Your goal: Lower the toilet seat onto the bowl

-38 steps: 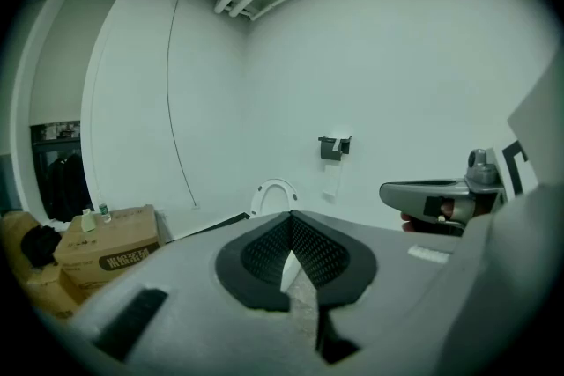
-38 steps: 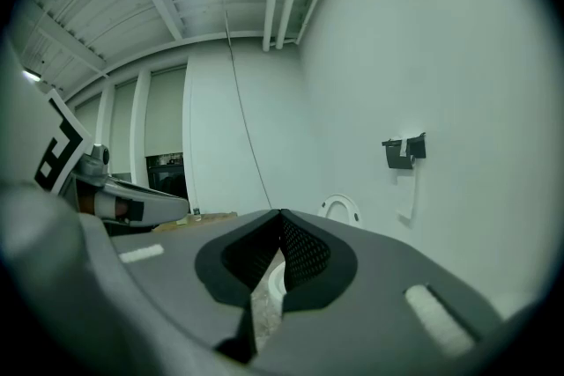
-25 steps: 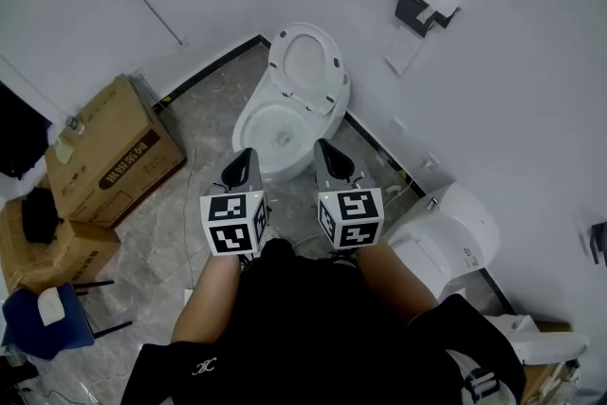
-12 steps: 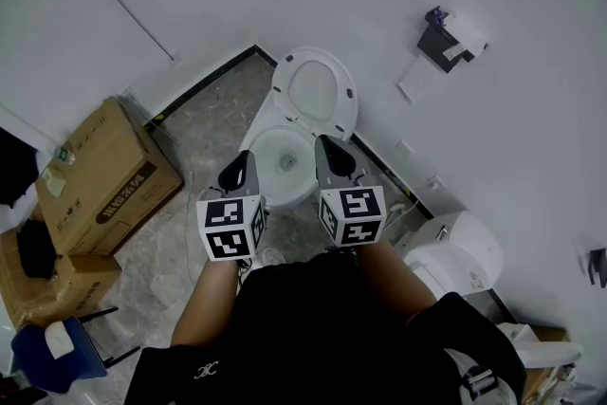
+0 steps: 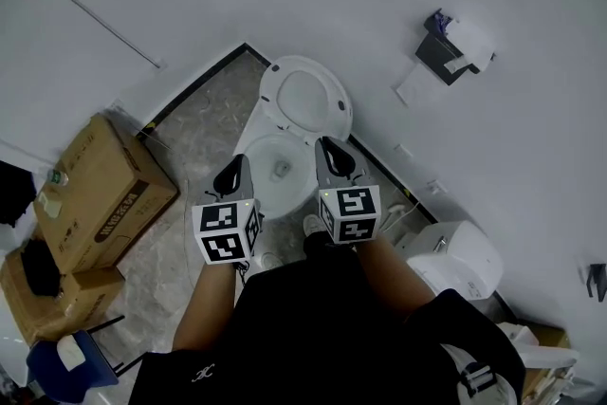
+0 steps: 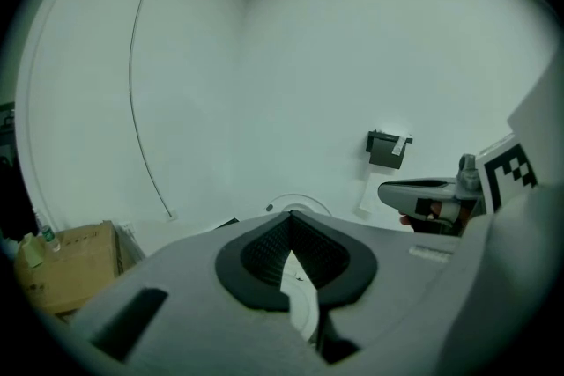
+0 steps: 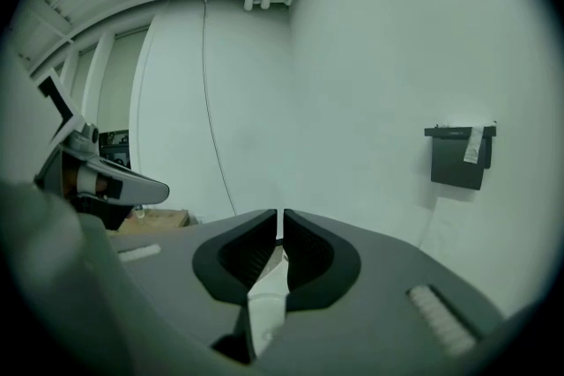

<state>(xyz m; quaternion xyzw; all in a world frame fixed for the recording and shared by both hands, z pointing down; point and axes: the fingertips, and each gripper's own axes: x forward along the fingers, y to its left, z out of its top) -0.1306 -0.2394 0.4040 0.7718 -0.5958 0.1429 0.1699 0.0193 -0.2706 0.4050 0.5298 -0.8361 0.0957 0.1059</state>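
The white toilet bowl (image 5: 270, 168) stands on the grey floor against the wall. Its seat (image 5: 303, 98) is raised and leans back on the wall. My left gripper (image 5: 239, 164) hovers over the bowl's left rim, its tips touching and nothing in it. My right gripper (image 5: 327, 149) hovers over the bowl's right rim, just below the raised seat. In the right gripper view its jaws (image 7: 280, 216) are opening, with a narrow gap and nothing between them. In the left gripper view the shut tips (image 6: 288, 214) point at the seat's top arc (image 6: 304, 201).
A black toilet paper holder (image 5: 444, 47) hangs on the wall at the right. Cardboard boxes (image 5: 100, 190) sit on the floor at the left. A second white fixture (image 5: 455, 256) stands at the right, and a blue chair (image 5: 71, 360) at the lower left.
The person has come closer to the toilet, so both grippers now sit over the bowl's rim rather than in front of it. The seat stays raised.
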